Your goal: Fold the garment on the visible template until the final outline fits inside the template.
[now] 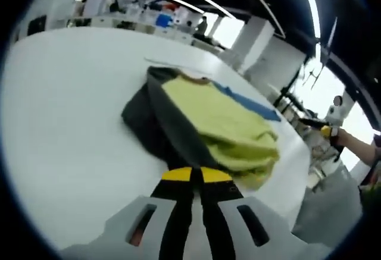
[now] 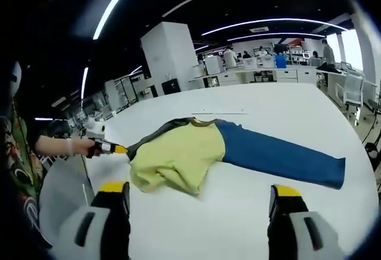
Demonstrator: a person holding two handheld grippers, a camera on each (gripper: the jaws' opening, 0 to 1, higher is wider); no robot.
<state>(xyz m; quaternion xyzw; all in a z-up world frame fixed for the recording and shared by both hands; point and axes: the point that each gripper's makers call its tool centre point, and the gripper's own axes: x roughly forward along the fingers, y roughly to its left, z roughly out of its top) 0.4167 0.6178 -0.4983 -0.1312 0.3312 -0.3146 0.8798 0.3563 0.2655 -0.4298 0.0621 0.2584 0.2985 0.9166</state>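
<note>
Left claw (image 1: 196,177) pinched shut on garment (image 2: 178,153) hem near desk (image 2: 286,111) edge; right claw (image 2: 199,203) wide, empty. Best carried over evenly toward the blue sleeve (image 2: 280,156), avoiding bunching.

**White counter with one garment lying on it**

A broad white counter (image 2: 286,108) carries the work, its pale top running far toward a row of desks and equipment at the back of the room. On it lies a single garment (image 2: 178,153), partly folded: a yellow-green body bunched into a loose heap at its near left end, a dark grey part along the left edge, and a blue sleeve (image 2: 280,153) stretched out flat to the right. In the left gripper view the same garment (image 1: 220,126) sits heaped mid-counter (image 1: 65,123), grey cloth underneath the yellow-green, blue showing at the far side.
</note>
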